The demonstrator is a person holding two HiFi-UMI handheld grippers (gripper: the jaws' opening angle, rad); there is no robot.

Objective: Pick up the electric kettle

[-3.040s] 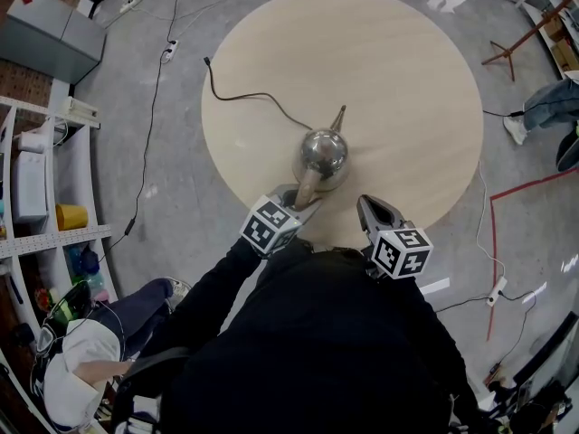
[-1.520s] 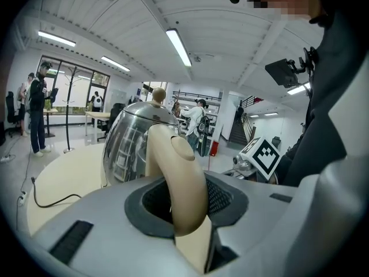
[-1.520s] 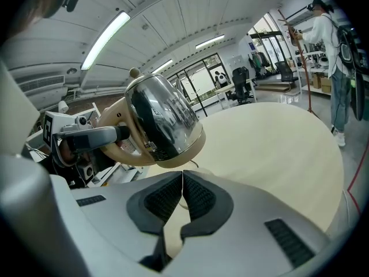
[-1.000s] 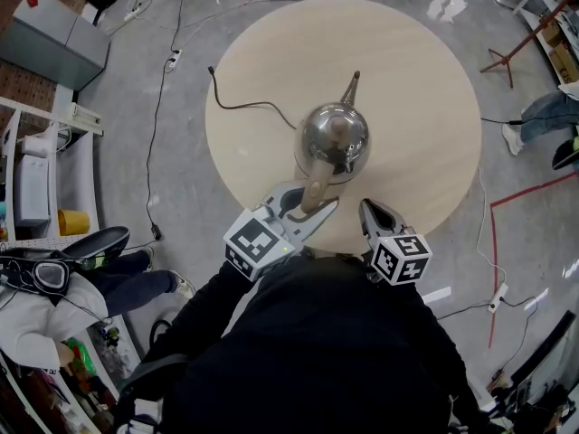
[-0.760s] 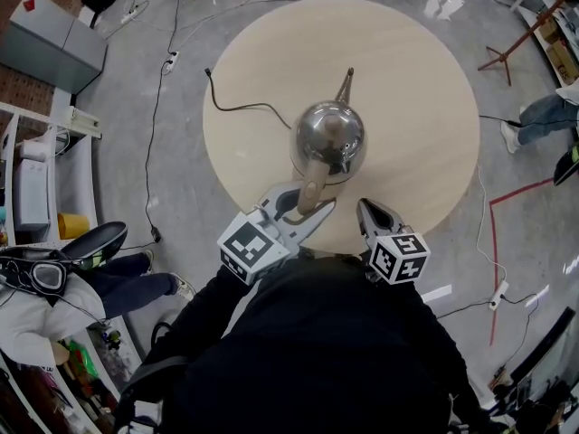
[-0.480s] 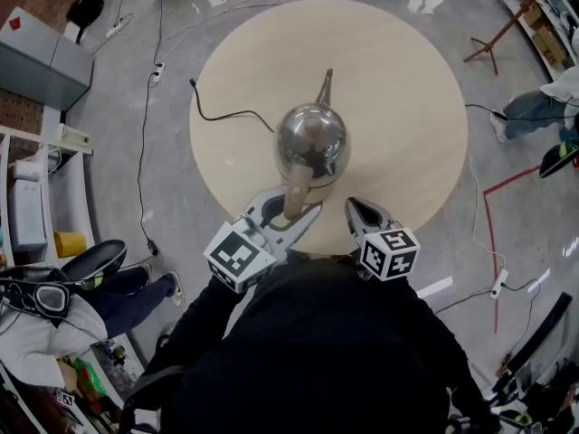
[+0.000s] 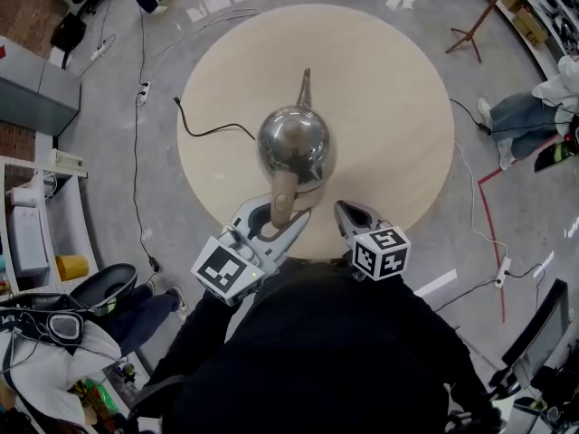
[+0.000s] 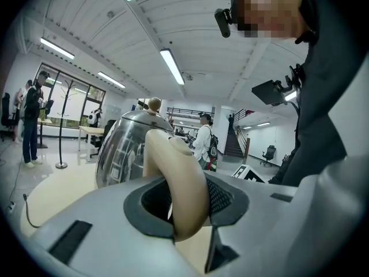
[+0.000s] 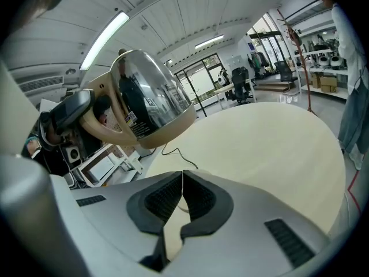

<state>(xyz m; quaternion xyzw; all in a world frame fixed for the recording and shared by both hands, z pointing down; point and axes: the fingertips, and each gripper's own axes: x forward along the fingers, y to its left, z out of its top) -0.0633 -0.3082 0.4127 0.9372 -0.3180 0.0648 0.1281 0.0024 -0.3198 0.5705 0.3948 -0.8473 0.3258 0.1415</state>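
Right now the electric kettle (image 7: 294,145) sits at the middle of the head view, over the near half of the round wooden table (image 7: 389,107). Its long axis runs almost straight up the frame. The thin spout (image 7: 304,87) points to the upper centre, away from me, and the beige handle (image 7: 282,195) points back to the lower centre. In the right gripper view its beige base looks tilted and clear of the tabletop. My left gripper (image 7: 276,220) is clamped on that handle; in the left gripper view the handle fills the gap between the dark pads, with the chrome body just beyond, left of centre. My right gripper (image 7: 348,213) hangs just right of the handle, over the table's near edge, its jaws pressed together on nothing. A black cord (image 7: 210,132) lies on the table, trailing from the kettle's left side toward the upper left.
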